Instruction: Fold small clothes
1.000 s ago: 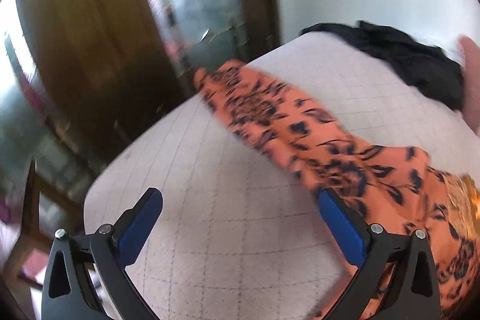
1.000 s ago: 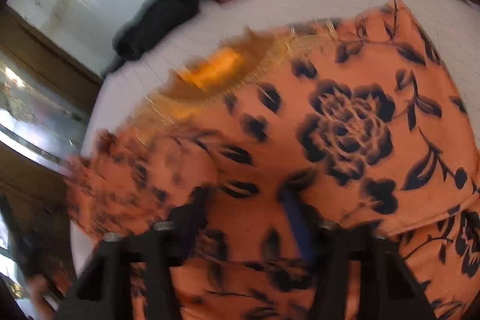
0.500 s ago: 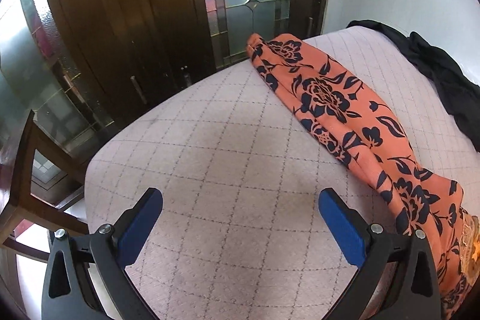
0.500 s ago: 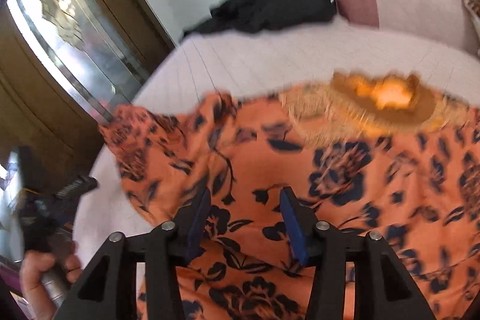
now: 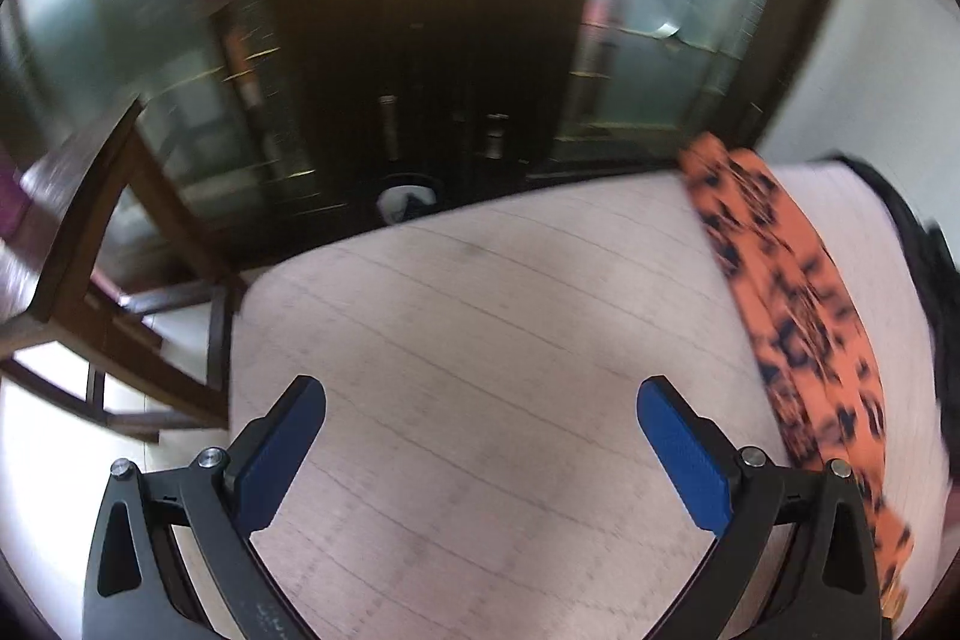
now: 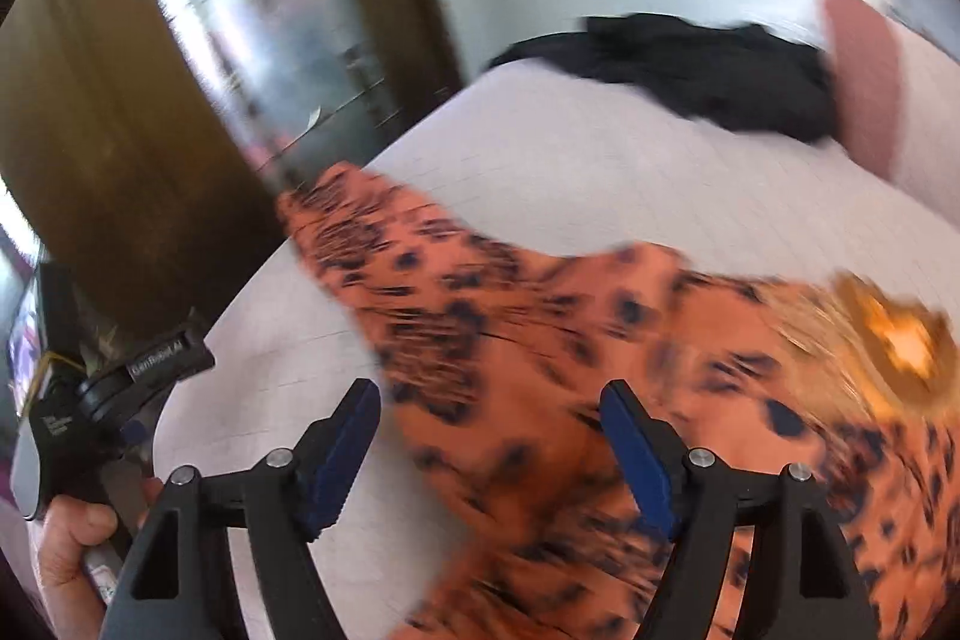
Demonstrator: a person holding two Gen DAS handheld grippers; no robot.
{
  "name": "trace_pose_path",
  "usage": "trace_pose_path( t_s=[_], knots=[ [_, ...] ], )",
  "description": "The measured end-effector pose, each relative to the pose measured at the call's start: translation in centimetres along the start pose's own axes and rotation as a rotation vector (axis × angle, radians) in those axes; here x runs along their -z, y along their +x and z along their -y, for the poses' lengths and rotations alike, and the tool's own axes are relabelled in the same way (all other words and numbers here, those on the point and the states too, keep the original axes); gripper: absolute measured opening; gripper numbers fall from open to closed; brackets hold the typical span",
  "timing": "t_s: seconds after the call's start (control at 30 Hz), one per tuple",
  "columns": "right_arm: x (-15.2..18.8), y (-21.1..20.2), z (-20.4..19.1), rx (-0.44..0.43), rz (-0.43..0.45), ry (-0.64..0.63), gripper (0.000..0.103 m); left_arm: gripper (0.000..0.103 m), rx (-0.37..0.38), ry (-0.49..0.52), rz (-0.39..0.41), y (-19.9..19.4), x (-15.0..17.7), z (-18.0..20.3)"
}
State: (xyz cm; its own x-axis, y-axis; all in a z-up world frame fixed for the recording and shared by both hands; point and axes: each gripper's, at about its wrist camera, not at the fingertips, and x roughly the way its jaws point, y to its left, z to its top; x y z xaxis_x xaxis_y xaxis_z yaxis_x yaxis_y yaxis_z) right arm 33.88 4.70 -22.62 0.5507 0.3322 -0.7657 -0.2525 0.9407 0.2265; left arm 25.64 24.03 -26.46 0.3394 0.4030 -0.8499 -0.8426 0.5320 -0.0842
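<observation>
An orange garment with a dark floral print (image 6: 540, 352) lies spread on the quilted pale bed (image 6: 600, 172); its gold-trimmed neckline (image 6: 894, 340) shows at the right. My right gripper (image 6: 489, 400) hovers over the cloth with its jaws opening; the fabric lies below them, not pinched. In the left wrist view the same garment (image 5: 804, 304) runs as a strip down the right side. My left gripper (image 5: 480, 397) is open over bare bedcover, to the left of the cloth. The person's hand holding the left gripper (image 6: 84, 466) appears at the lower left of the right wrist view.
A black garment (image 6: 708, 70) lies heaped at the far end of the bed beside a pink pillow (image 6: 864, 76). Dark wooden doors with glass panels (image 5: 420, 40) stand beyond the bed edge. A wooden chair (image 5: 108, 280) stands off the bed's left corner.
My right gripper has let go of the orange cloth and spread its jaws wide, swinging left over it. My left gripper has slid left, so the garment now sits at the right edge of its view.
</observation>
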Motion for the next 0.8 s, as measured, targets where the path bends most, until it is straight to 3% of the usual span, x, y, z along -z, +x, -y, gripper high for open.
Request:
trace_pose_path(
  t_s=[0.13,0.37,0.57,0.7,0.77,0.8],
  knots=[
    [-1.1,4.0,-4.2,0.039,-0.033,-0.128,0.079,0.103,0.0,-0.08,-0.02,0.9,-0.5,-1.6],
    [-2.9,10.4,-8.5,0.152,-0.093,-0.259,0.079,0.103,0.014,-0.07,-0.061,1.7,-0.3,-0.9],
    [-5.6,14.3,-11.9,0.153,-0.101,-0.379,0.079,0.103,0.024,-0.159,-0.03,0.5,-1.1,-2.4],
    [-7.0,17.5,-12.8,0.141,-0.123,-0.374,0.078,0.103,0.019,-0.18,0.012,-0.1,-1.4,-2.4],
    [-7.6,18.3,-12.6,0.109,-0.133,-0.333,0.072,0.103,0.017,-0.141,0.005,0.0,-1.4,-1.5],
    [-7.8,18.2,-12.4,0.073,-0.145,-0.31,0.047,0.103,0.018,-0.125,0.002,0.0,-1.4,-1.1]
  ],
)
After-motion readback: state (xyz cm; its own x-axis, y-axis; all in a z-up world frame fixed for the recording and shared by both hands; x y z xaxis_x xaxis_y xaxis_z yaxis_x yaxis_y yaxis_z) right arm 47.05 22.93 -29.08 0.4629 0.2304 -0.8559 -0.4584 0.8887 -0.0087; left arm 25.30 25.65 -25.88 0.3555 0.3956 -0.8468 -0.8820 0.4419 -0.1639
